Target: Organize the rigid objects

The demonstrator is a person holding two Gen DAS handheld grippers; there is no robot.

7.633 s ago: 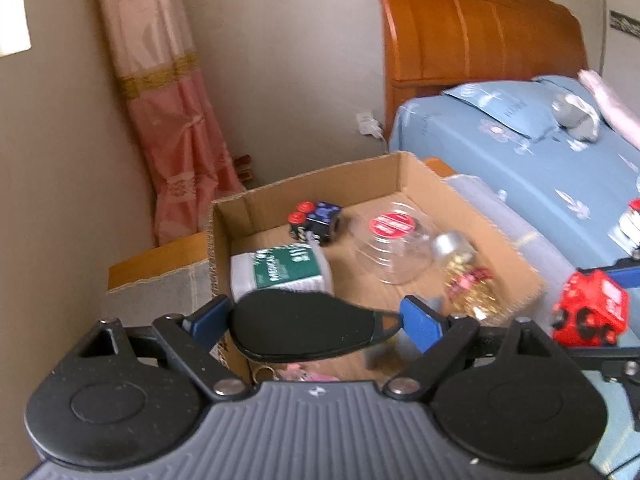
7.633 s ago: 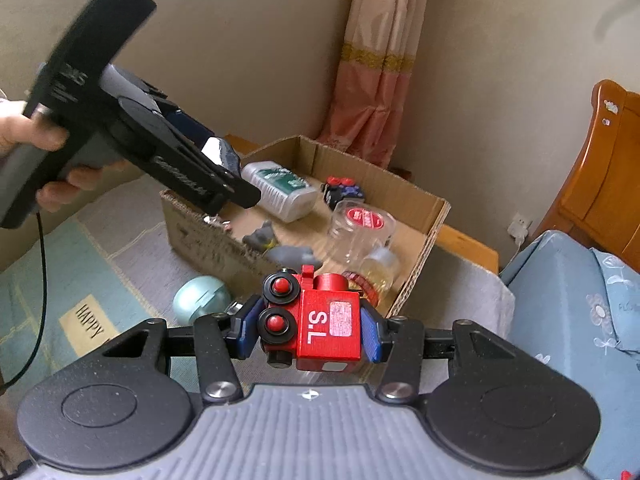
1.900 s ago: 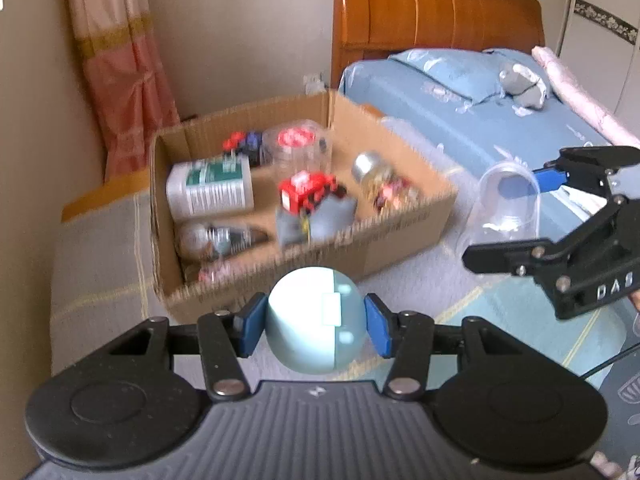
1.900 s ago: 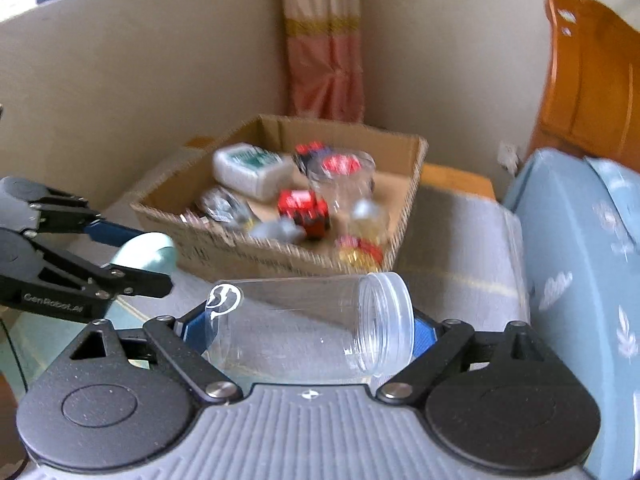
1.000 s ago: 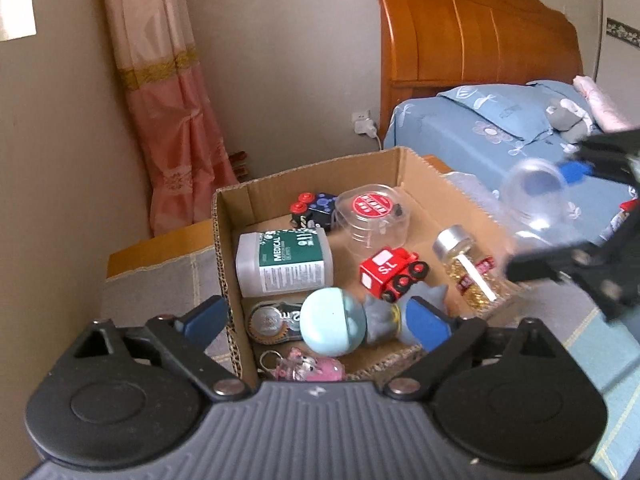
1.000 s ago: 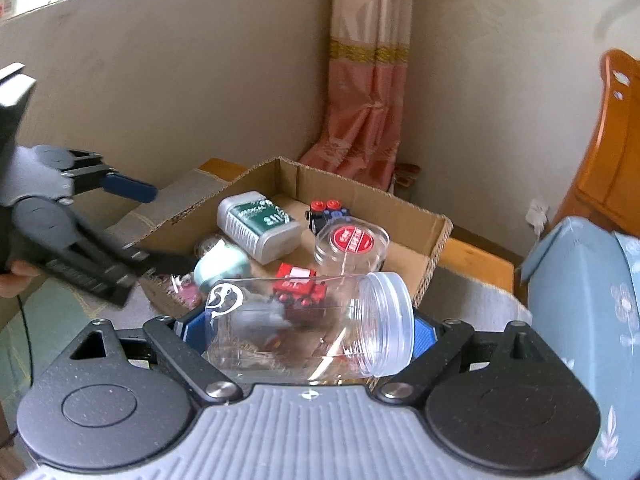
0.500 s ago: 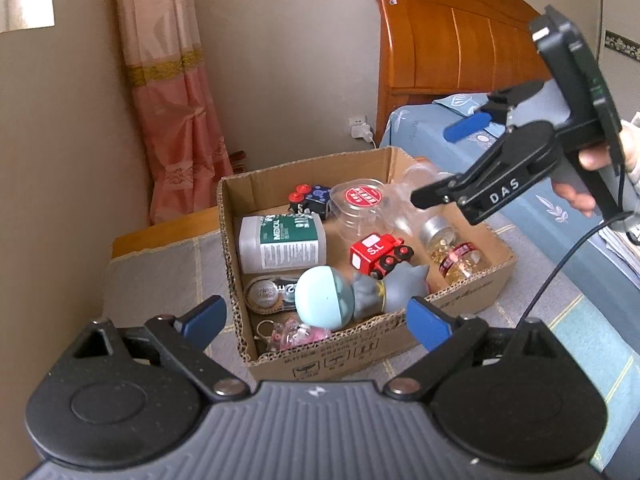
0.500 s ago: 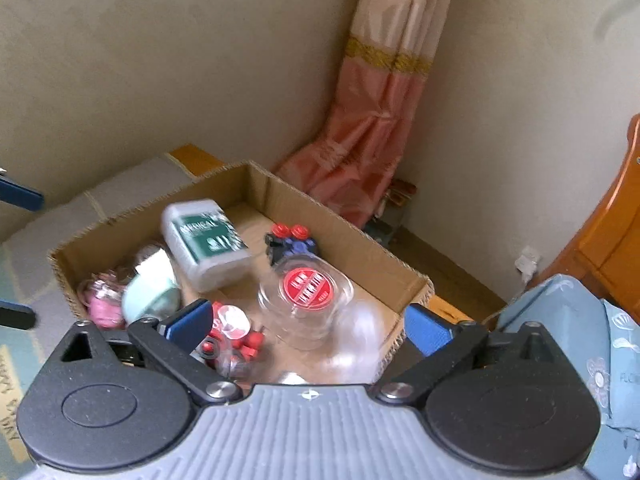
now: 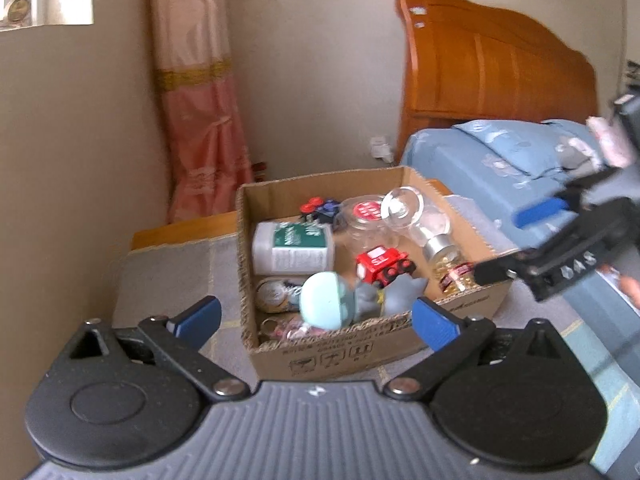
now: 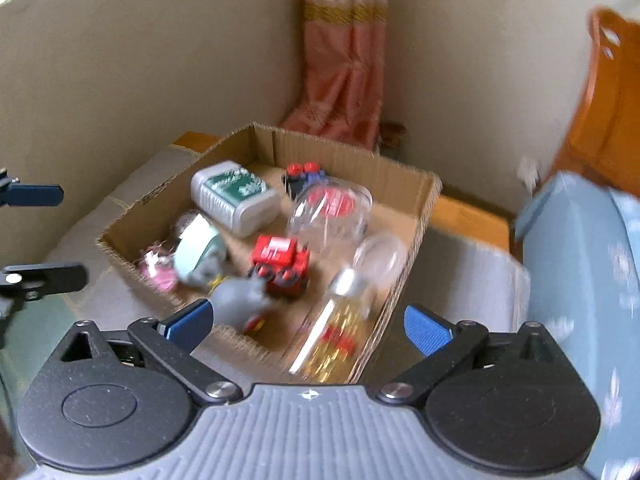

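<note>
Home bedroom: wooden headboard [image 9: 496, 76], blue-sheeted bed [image 9: 472, 160], pink curtain [image 9: 196, 96], beige walls.

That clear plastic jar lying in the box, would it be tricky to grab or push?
The clear plastic jar looks empty and thin-walled, so probably light. It lies on its side against other items, so a push would likely roll it. Its smooth, glossy wall may slip from a tool.

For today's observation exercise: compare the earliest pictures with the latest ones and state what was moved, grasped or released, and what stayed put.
The left gripper let go of the pale blue ball, the right gripper the red toy truck, then the clear jar; all now lie in the cardboard box. Both grippers are open. The white medical bottle stayed.
</note>
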